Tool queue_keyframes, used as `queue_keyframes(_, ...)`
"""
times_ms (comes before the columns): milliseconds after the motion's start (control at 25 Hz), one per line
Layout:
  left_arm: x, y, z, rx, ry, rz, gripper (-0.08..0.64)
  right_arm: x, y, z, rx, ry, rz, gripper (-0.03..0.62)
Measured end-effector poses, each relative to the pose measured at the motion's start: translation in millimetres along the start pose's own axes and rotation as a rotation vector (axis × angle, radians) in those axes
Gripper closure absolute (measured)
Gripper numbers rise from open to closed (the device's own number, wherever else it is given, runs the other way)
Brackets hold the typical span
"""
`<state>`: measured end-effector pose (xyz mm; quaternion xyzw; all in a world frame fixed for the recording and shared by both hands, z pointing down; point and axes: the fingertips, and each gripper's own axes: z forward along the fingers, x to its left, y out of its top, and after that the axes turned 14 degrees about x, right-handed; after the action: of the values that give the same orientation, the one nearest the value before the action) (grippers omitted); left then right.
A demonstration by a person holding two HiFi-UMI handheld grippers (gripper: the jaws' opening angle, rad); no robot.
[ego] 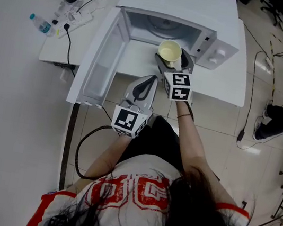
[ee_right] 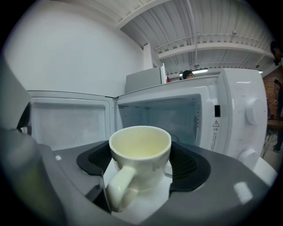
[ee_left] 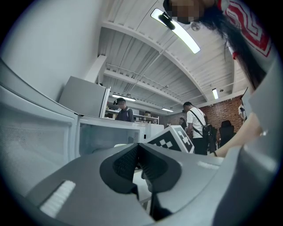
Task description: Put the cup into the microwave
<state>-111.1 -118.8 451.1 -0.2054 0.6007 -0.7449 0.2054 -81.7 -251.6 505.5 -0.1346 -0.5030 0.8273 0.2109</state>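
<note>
Right gripper view: right gripper (ee_right: 140,167) clamps cream mug (ee_right: 140,148) before open microwave (ee_right: 234,101) (left gripper (ee_left: 140,164) jaws together); best carried in level.

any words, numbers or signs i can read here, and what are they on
Warning triangle, a sign with no words, on the microwave front beside the opening; the print under it is too small to read.
Red outlined characters on the person's shirt: partly hidden, not readable.
Bottle label: too small to read.
Marker cubes: black and white patterns only, no words.
</note>
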Motion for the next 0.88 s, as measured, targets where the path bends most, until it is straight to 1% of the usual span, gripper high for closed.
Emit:
queue_keyframes(280,2.9,-6.5,7.4,-0.011,-0.002,0.004,0.571,-10.1,29.3,30.3,-0.028,-0.019,-0.012,0.179)
queue_keyframes(480,9.1,-8.3,12.0,-0.012,0.006,-0.004,0.571,-23.0,48.6,49.8,-0.037,-0.028,0.000,0.179)
queue_keyframes(760,15.3,-4.7,21.4,-0.028,0.007,0.007,0.571,-40.1,60.3,83.4,-0.029,-0.047,0.012,0.179)
queue_keyframes(880,22.8,-13.1,25.3,-0.023,0.023,0.004,0.571,-46.1,60.6,93.9,-0.033,-0.051,0.013,0.179)
